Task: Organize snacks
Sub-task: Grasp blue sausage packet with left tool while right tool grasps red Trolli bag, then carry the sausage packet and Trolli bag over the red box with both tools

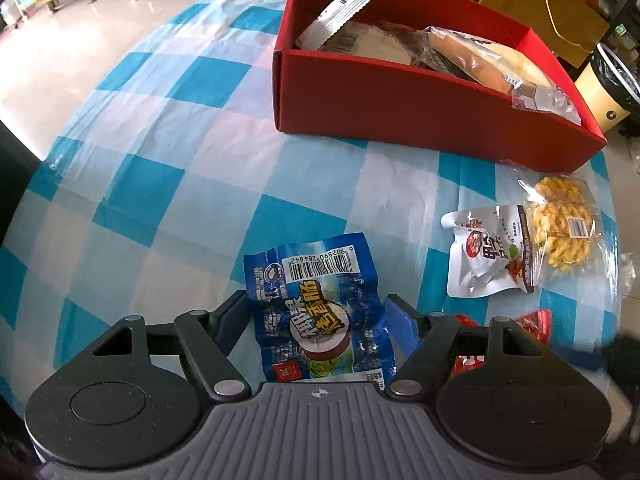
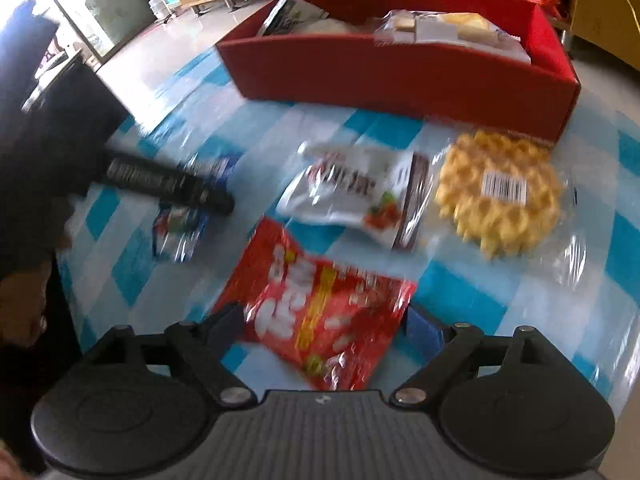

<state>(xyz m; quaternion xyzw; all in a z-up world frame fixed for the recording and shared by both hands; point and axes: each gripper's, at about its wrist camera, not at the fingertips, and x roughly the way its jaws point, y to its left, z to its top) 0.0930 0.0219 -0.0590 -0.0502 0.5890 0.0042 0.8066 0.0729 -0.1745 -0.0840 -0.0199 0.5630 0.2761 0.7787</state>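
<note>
Left claw [image 1: 316, 312] spread wide astride blue packet [image 1: 316, 312], not gripping. Right claw [image 2: 324, 320] likewise astride red packet [image 2: 320, 312]. Both packets flat on bench [image 1: 160, 160]; box [image 1: 400, 112] at 12 o'clock. Risk: slick film slipping from pads, or cloth pinched along with it.

4 loose snack packets [image 2: 320, 312], 1 red box [image 2: 400, 76] holding perhaps 4.

Bright daylight fills both views. The floor [image 1: 60, 52] glares white at upper left. The left wrist view is sharp; the right wrist view is smeared with motion blur, its red packet [image 2: 320, 308] print unreadable. Fisheye bends the edges.
</note>
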